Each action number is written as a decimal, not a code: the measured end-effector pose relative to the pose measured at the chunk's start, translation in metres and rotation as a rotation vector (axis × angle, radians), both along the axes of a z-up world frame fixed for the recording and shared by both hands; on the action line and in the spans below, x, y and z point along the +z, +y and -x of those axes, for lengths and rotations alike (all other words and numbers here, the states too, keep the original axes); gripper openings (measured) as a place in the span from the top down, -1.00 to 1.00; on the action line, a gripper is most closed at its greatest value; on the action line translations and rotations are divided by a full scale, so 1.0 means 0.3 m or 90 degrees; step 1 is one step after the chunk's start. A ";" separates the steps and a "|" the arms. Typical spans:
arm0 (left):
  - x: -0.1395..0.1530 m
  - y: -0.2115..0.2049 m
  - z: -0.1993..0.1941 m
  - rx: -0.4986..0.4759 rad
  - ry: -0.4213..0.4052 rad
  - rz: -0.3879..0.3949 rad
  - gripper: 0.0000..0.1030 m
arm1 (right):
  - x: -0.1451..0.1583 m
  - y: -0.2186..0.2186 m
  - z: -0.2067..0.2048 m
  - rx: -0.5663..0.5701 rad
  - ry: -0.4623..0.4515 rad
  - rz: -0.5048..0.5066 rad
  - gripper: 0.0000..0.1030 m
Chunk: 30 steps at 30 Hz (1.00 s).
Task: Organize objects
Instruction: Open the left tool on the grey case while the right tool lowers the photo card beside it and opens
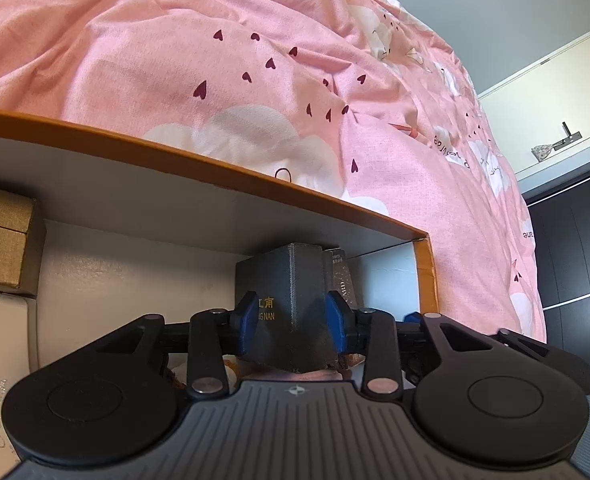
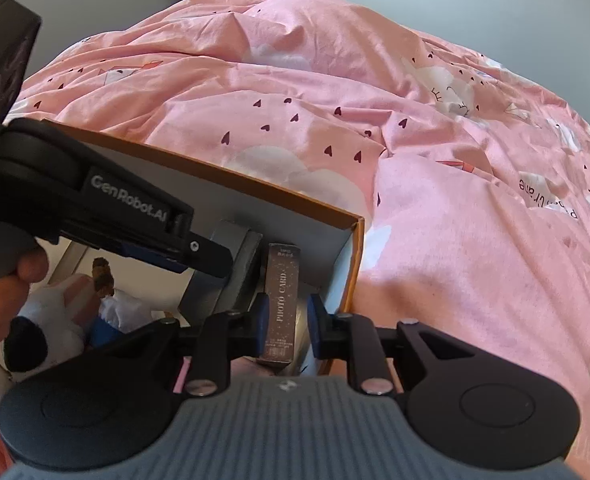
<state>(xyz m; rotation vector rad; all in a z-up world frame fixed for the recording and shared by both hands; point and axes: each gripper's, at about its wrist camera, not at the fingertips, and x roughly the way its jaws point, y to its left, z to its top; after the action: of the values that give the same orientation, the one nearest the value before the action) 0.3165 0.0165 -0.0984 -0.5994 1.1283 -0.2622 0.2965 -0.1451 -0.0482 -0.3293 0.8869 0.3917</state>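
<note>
Left gripper [image 1: 291,320] jaws pinch a dark grey box [image 1: 283,276], its base hidden. Right gripper [image 2: 285,326] jaws sit either side of a brown photo card box [image 2: 281,300]; contact w/ the right pad unclear. Both boxes stand upright in the orange-rimmed box's [image 1: 231,168] corner, on a pink duvet [image 1: 175,60].

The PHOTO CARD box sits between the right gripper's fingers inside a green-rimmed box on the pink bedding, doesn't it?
Not quite: the rim of the big box is orange, not green, as the right wrist view shows. The PHOTO CARD box does sit between the right gripper fingers, on the pink bedding.
</note>
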 end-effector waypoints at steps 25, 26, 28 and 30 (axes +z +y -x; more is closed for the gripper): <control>-0.052 -0.053 -0.046 -0.006 0.028 -0.001 -0.14 | 0.004 -0.174 0.039 -0.112 0.020 -0.162 0.31; -0.055 -0.057 -0.048 -0.009 0.026 0.003 -0.13 | -0.003 -0.175 0.035 -0.111 0.028 -0.167 0.31; -0.059 -0.063 -0.051 -0.014 0.027 0.011 -0.13 | -0.016 -0.178 0.025 -0.109 0.046 -0.179 0.52; -0.066 -0.065 -0.057 -0.018 0.027 0.020 -0.12 | -0.024 -0.174 0.025 -0.107 0.044 -0.168 0.66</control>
<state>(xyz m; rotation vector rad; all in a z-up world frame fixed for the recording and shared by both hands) 0.3337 -0.0029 -0.1181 -0.6191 1.1760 -0.2931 0.2891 -0.1973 -0.0553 0.0020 0.9103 0.3602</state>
